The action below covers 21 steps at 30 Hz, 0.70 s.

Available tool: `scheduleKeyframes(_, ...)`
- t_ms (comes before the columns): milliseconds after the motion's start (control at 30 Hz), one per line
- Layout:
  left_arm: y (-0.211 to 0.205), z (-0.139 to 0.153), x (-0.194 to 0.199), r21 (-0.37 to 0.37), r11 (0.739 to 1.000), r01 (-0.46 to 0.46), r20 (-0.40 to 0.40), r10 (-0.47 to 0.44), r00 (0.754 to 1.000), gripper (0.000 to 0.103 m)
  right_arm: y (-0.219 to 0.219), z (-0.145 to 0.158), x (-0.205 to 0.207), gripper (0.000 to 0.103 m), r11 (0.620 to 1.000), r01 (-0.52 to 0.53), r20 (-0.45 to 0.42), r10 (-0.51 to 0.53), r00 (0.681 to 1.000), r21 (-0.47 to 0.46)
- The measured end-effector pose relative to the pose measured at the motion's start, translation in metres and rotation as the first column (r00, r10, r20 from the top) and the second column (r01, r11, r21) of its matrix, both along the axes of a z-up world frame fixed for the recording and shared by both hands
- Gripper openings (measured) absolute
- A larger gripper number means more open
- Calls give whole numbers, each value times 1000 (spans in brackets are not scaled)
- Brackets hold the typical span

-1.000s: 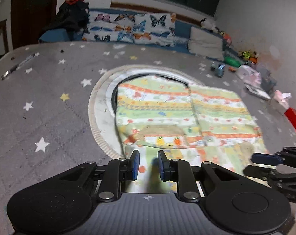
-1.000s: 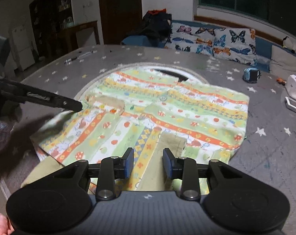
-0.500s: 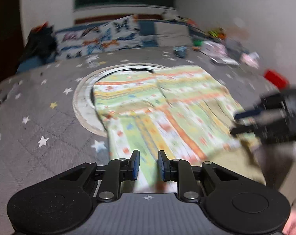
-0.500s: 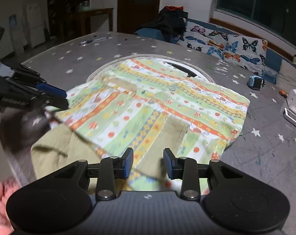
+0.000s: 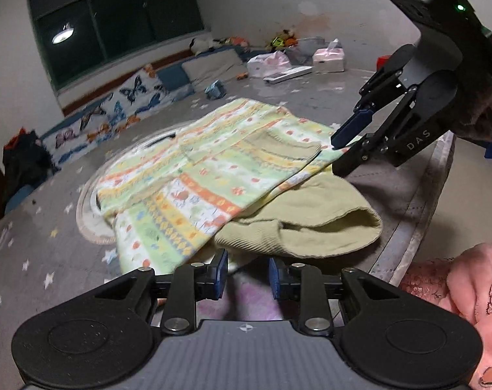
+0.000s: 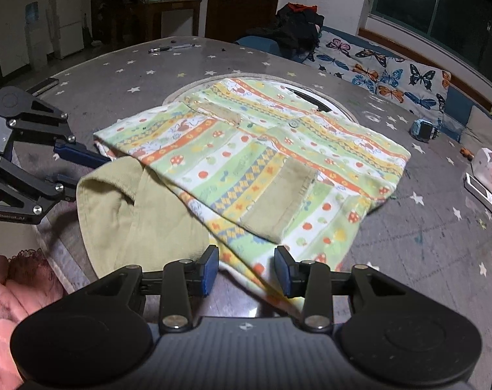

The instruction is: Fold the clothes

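A patterned child's garment (image 5: 207, 169) with green, orange and yellow stripes and olive cuffs lies on the grey star-print table; it also shows in the right wrist view (image 6: 262, 162). Its near part is folded over, with the olive ribbed waistband (image 5: 311, 227) open toward the table edge. My left gripper (image 5: 247, 276) is open, with the garment's near edge between its jaws. My right gripper (image 6: 247, 269) is open over the garment's near corner. In the left wrist view, the right gripper (image 5: 343, 144) stands at the garment's right edge. The left gripper (image 6: 80, 169) shows beside the waistband (image 6: 122, 214).
A round white-rimmed inset (image 6: 330, 104) lies under the garment's far side. A blue toy (image 6: 424, 128), tissue packs (image 5: 329, 58) and a pen (image 6: 171, 48) lie on the table. The table edge (image 5: 421, 227) runs close on the near side. Butterfly cushions (image 6: 392, 71) line the bench behind.
Both grippers have pulled back toward the near table edge and opened wider. The garment's near part now lies folded over, with the olive waistband exposed.
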<state>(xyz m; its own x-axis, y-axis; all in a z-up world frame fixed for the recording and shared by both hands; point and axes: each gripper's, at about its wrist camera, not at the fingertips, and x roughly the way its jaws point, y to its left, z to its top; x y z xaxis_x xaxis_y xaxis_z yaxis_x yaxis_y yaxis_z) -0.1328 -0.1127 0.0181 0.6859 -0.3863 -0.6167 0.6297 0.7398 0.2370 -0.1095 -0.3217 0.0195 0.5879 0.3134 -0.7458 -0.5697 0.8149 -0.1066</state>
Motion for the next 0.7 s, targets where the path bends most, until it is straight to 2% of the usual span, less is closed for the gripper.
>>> scheduleKeyframes(233, -11, 3, -2, -14, 999, 47, 64, -46, 997, 30, -8, -1, -5, 39, 1000, 6, -6, -6, 1000, -12)
scheduleKeyframes(267, -12, 4, -1, -23, 999, 48, 70, -46, 996, 28, -8, -1, -6, 39, 1000, 5, -5, -6, 1000, -13)
scheduleKeyframes(333, -12, 6, 1, -40, 998, 48, 78, -45, 996, 14, -9, -1, -7, 39, 1000, 4, -4, -4, 1000, -15)
scheduleKeyframes(433, -10, 13, 5, -84, 996, 41, 78, -34, 996, 3, -10, -1, -9, 39, 1000, 0, -3, 0, 1000, -18)
scheduleKeyframes(700, -3, 26, 26, -173, 985, -23, 38, 30, 999, 0, -7, -1, -22, 47, 997, -56, 20, 57, 998, -46)
